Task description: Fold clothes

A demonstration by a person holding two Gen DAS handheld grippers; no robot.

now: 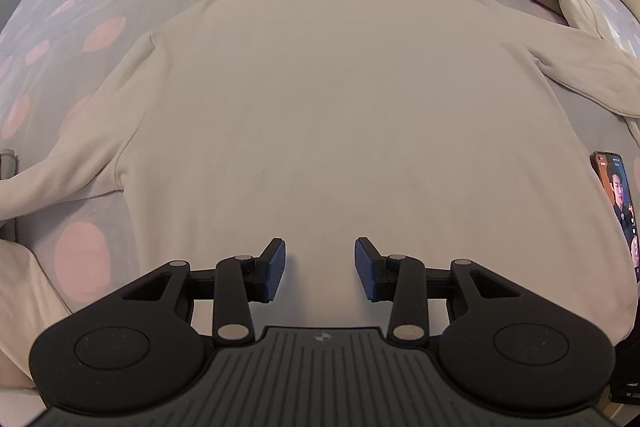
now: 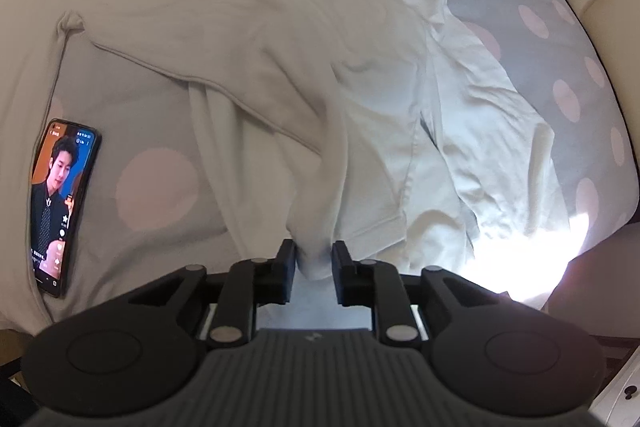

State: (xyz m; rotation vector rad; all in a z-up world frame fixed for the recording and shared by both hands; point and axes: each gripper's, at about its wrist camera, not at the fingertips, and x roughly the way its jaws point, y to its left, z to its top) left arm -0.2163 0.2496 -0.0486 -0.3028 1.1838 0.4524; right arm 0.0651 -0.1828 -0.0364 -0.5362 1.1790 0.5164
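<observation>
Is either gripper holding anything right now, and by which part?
The right gripper is shut on the cream sweater's sleeve, near its cuff end. The left gripper is open above the sweater's body, holding nothing.

The phone [image 2: 60, 203] screen carries small text (too blurred to read); nothing else is lettered.

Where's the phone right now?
The phone lies screen-up on the polka-dot bedsheet, at the left of the right wrist view, between the cream sweater's body and its right sleeve.
</observation>
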